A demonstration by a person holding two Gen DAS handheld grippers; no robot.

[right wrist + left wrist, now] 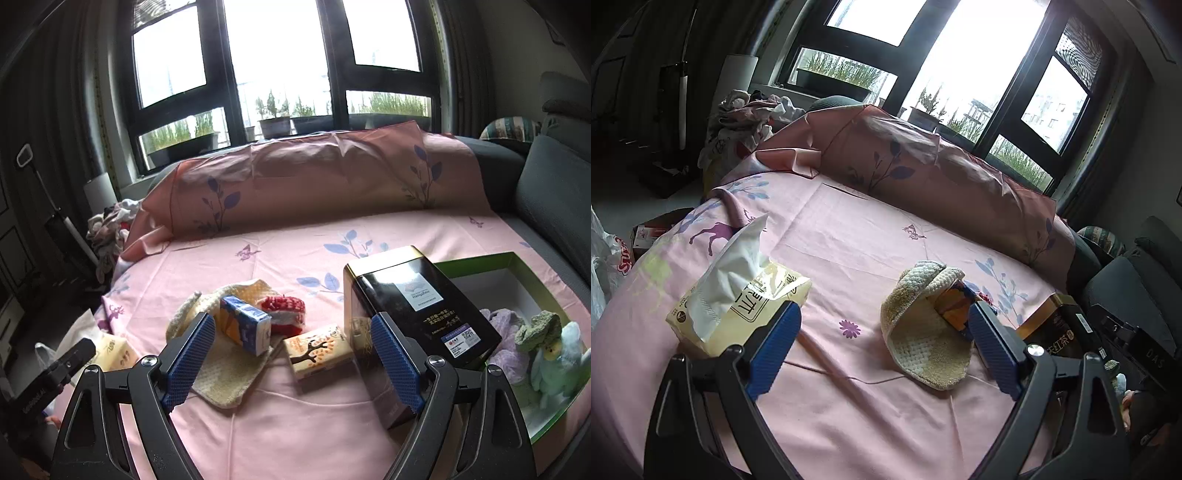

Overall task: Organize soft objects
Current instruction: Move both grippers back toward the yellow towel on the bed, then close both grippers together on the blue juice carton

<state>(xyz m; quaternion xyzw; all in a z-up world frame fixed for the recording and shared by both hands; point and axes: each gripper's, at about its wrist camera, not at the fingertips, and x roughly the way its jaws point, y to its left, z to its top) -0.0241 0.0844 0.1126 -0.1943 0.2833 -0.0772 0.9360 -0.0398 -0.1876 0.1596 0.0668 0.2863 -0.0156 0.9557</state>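
A cream knitted cloth lies crumpled on the pink sheet. On it rests a blue-and-orange carton. A red knitted piece sits behind the carton, and a small orange-patterned pack lies to its right. A yellow tissue pack with a tissue sticking up sits at the left. My left gripper hangs open above the sheet, the cloth just inside its right finger. My right gripper is open near the carton and the small pack, holding nothing.
A black tea tin stands beside a green-rimmed box holding plush toys and a lilac cloth. A long pink pillow runs along the window. Clothes are piled at the left, a grey sofa at the right.
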